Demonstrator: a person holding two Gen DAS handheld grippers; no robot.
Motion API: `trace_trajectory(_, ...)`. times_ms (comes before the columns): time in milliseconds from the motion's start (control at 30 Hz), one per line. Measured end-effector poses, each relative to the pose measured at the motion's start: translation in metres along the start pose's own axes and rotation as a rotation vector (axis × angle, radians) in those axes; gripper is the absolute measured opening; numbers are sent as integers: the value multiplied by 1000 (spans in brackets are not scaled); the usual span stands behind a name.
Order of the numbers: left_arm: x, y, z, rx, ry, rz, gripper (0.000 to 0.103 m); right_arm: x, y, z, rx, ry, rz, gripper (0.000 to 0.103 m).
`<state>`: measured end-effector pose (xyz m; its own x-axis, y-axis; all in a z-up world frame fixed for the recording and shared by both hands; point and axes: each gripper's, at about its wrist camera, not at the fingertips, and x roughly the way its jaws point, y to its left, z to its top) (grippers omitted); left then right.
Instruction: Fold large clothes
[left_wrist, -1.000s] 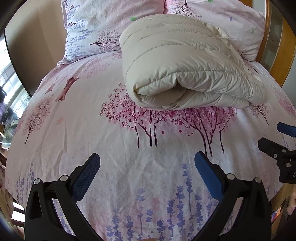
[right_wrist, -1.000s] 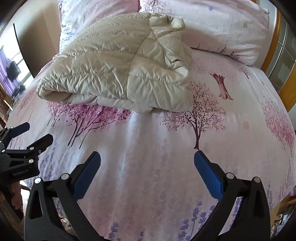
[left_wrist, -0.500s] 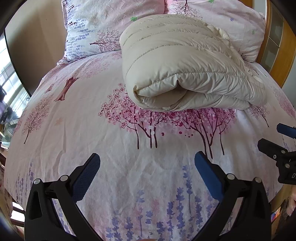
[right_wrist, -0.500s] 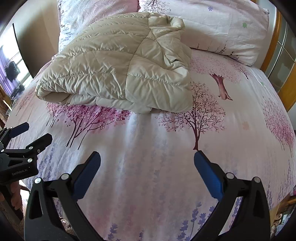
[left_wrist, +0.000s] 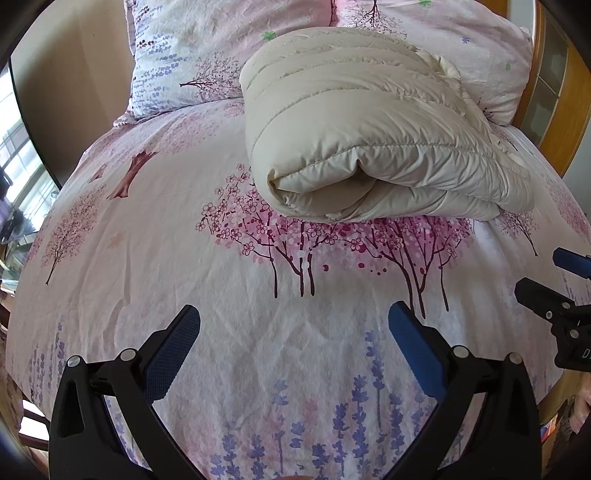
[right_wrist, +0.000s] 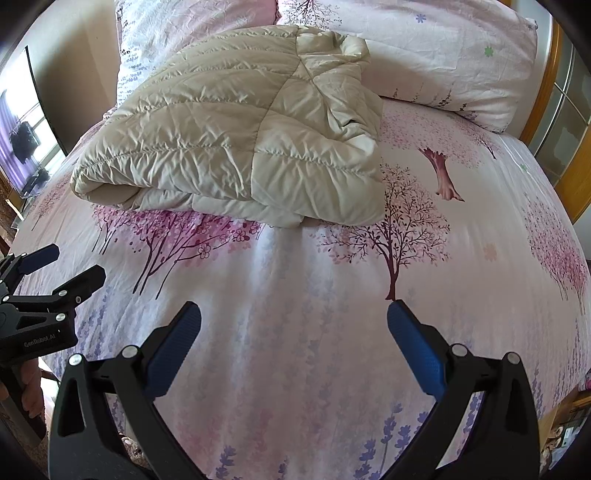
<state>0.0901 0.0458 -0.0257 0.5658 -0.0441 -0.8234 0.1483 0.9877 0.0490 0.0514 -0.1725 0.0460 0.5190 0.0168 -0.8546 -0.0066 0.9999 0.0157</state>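
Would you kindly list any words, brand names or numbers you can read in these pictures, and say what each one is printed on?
"GenRobot.AI": white print on the black body of the left tool, seen at the left edge of the right wrist view.
"D" and no more: white print on the body of the right tool, cut off by the frame edge in the left wrist view.
No text shows on the folded jacket, the bedsheet or the pillows.

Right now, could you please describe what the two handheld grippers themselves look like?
The left gripper and right gripper match: black plastic frames with silver rivets and two splayed fingers faced with textured blue pads. The left one's body bears white "GenRobot.AI" lettering. No cables or sleeves are visible.
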Motion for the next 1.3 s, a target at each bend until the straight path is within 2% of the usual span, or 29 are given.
trace_trajectory(1300,7,-1,3,-4,10,-5,102,2,1,3,-8,6,3,101)
